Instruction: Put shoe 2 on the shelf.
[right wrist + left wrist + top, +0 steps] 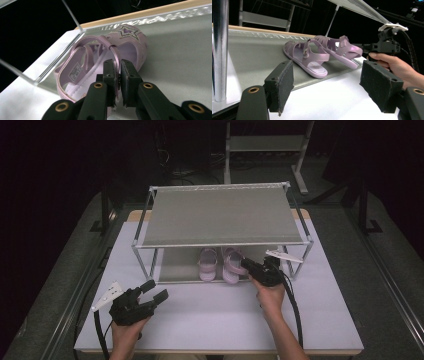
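Note:
Two lilac sandals stand side by side on the lower shelf [175,267] of a metal shoe rack [220,215]. My right gripper [246,265] reaches in under the top shelf and is shut on the heel strap [116,56] of the right sandal [231,262]; its pads [109,72] pinch the thin strap. That sandal [125,42] has a star on its toe. The left sandal [207,265] lies untouched. My left gripper [154,290] rests over the table at the front left, open with nothing between its pads [283,82]. From there I see both sandals [308,58] and the right gripper [384,45].
The rack's metal posts [219,50] and its top shelf hang close over the sandals. White tabletop [225,315] spreads in front of the rack. Another metal frame [265,145] stands on the dark floor behind the table.

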`<state>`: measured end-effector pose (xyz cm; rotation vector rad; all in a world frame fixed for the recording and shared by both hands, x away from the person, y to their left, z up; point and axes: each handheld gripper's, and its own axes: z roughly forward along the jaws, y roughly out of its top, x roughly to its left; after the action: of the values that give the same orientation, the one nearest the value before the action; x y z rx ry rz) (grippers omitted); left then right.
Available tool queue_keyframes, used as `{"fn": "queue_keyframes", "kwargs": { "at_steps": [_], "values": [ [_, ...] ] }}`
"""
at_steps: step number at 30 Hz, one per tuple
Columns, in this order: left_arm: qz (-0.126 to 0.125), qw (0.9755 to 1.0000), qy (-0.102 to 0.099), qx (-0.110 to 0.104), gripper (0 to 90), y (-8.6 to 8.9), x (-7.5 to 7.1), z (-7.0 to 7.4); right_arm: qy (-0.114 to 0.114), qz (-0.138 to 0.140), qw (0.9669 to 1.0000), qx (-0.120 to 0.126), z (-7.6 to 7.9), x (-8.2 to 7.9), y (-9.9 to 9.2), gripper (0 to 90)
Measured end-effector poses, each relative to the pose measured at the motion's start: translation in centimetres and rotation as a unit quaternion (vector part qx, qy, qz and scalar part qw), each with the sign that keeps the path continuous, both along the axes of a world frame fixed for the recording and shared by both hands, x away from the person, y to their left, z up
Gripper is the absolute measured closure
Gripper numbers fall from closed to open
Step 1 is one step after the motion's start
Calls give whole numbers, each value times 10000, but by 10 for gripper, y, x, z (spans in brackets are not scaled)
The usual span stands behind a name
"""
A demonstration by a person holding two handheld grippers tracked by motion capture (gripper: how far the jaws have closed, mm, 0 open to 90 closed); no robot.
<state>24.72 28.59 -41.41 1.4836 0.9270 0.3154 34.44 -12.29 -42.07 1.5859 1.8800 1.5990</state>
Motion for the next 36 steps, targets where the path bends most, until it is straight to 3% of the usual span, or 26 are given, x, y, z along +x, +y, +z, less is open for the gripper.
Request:
{"fn": "queue_keyframes", "kwargs": {
  "at_steps": [3,6,7,15,25,36],
  "values": [
    [2,10000,5,-6,266,0,0,0,-1,-74,10000,-24,-2,4,2,825],
    [0,10000,5,-9,266,1,0,0,138,-139,9998,-51,-2,6,6,826],
    [-1,10000,7,-8,266,0,0,0,-95,-90,9998,-146,-3,11,5,825],
    [6,10000,14,-21,266,0,0,0,-78,-166,9997,-179,-6,21,9,825],
    [-29,10000,28,-16,266,-3,1,-1,79,-203,9994,-265,-10,23,10,825],
    [-74,10000,8,-12,266,-3,3,-1,34,-137,9990,-431,-16,27,17,825]
  ]
}}
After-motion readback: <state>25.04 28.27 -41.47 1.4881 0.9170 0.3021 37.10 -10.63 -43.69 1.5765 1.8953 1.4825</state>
